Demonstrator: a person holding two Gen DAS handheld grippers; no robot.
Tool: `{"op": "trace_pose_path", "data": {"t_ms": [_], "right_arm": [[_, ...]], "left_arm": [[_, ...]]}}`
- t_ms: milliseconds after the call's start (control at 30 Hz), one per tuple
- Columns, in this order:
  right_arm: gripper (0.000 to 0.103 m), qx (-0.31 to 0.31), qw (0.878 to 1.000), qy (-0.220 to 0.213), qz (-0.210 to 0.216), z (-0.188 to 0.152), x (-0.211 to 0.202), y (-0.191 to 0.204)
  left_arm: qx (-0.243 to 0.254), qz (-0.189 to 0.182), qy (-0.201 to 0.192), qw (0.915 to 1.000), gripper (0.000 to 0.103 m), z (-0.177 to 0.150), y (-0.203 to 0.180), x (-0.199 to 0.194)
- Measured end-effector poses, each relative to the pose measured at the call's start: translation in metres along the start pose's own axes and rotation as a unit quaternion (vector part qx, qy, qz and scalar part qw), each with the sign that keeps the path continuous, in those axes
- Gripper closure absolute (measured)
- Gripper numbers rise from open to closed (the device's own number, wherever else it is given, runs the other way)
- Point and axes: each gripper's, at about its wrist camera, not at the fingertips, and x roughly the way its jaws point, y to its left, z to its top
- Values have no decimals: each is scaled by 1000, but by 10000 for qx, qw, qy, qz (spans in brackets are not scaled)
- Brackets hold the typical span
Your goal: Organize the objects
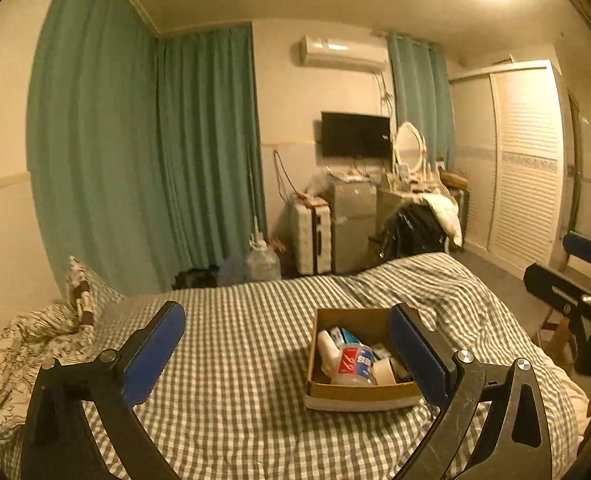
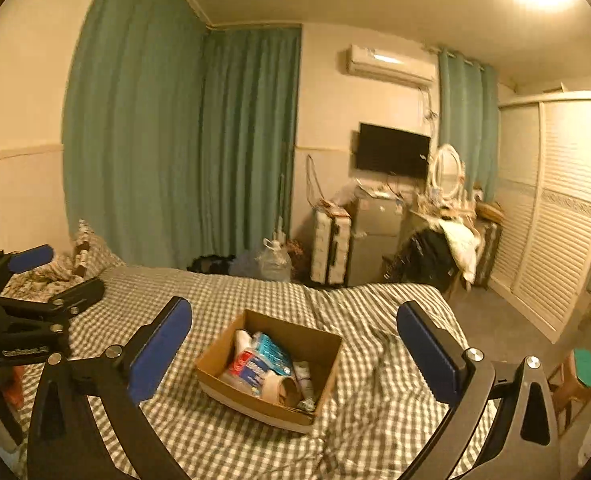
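Observation:
An open cardboard box (image 1: 319,390) sits on the checked bed cover (image 1: 235,340). It holds a plastic bottle with a red and blue label (image 1: 353,362), a white bottle (image 1: 327,348), a blue packet and small tubes. My left gripper (image 1: 287,354) is open and empty, held above the bed just left of the box. The right wrist view shows the box (image 2: 211,364) ahead between the fingers of my right gripper (image 2: 295,354), which is open and empty. The left gripper (image 2: 35,280) also shows at that view's left edge.
A pillow (image 1: 81,284) and crumpled patterned bedding (image 1: 27,340) lie at the bed's left end. Beyond the bed stand green curtains, a water jug (image 1: 261,262), a suitcase (image 1: 311,232), a small fridge, a cluttered dresser and a white wardrobe (image 1: 523,168). A stool (image 2: 575,384) stands right of the bed.

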Motion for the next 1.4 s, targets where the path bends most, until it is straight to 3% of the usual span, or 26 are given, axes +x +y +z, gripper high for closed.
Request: {"op": "trace_pose_path", "data": {"t_ms": [167,300,500,733,1400], "right_arm": [[0,63,10000,-38,-35,-20,6,12],[0,402,9990,-4,-181,-66,35,9],[0,454,9985,251,-159,-112,70,0],[0,332,9985,357,-258,-117,77,0],[0,363,9984,420,-86,-115,74,5]], "left_arm": [[-363,251,-185,9989,0,-34,-2,-4],[-576,540,-310,9964,0,-81,-8,8],[-361,855,81,9957,0,-105,-8,29],[-738,869,234,9932,0,-110,9,33],[-556,831,286,9946,0,-110,2,29]]}}
